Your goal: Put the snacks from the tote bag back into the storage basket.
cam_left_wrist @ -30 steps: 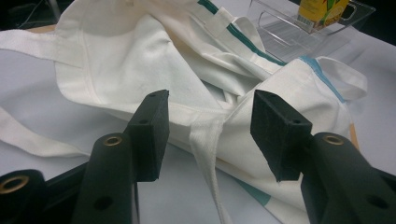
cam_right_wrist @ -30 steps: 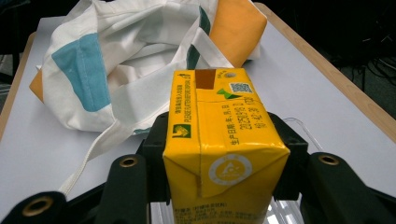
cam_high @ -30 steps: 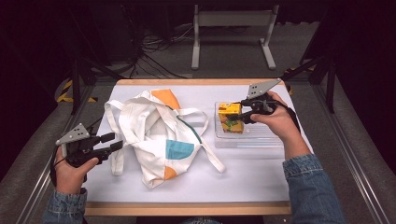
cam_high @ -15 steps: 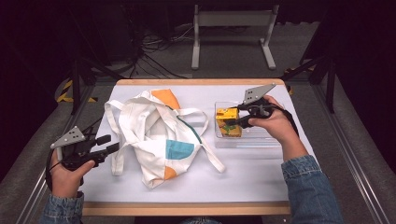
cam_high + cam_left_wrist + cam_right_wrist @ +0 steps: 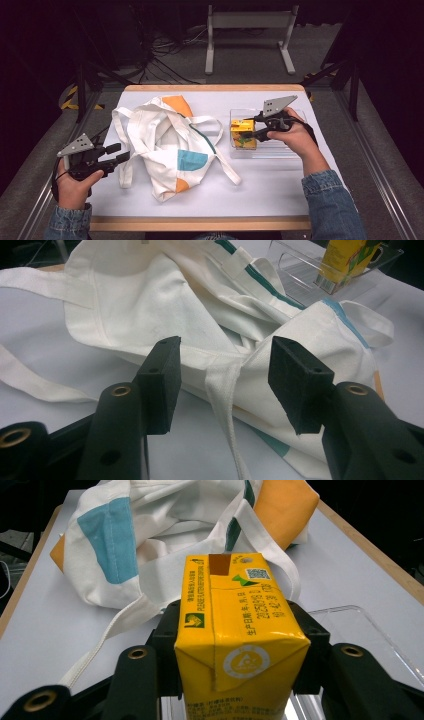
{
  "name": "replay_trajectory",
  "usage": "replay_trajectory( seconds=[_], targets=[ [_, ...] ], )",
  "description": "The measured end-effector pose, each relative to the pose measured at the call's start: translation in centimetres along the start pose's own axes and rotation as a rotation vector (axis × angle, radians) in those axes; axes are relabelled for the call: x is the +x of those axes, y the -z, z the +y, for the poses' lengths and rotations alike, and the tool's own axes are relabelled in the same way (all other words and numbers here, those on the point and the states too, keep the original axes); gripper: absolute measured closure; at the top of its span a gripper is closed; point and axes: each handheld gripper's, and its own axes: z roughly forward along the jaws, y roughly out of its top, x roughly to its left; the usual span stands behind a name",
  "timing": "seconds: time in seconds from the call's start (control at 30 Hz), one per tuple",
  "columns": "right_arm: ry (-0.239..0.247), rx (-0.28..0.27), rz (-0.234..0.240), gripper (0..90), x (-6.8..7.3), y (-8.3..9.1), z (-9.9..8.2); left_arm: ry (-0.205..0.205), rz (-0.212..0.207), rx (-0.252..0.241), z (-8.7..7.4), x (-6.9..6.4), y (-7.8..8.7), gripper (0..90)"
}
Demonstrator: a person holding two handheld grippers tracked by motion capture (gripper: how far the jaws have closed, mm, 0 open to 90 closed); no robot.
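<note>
Currently the right gripper (image 5: pixel 235 645) clamps the yellow carton (image 5: pixel 240 635) over the clear tray (image 5: pixel 290 150), while the left gripper (image 5: pixel 225 385) stands wide just short of the tote bag (image 5: pixel 200 325); a loose strap (image 5: pixel 225 405) ahead could snag.

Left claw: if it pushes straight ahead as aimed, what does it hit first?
Probably the tote bag: its strap lies between the open jaws of the left claw, with the bag's edge just beyond. Depth is uncertain.
</note>
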Motion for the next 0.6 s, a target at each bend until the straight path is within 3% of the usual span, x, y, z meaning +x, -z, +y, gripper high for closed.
replay_trajectory(
  seconds=[0.6],
  targets=[
    [0.006, 0.051, 0.028, 51.3, 0.01, -0.75, -0.96, -0.008, -0.006, 0.003, 0.13, 0.07, -0.42, 47.8]
  ],
)
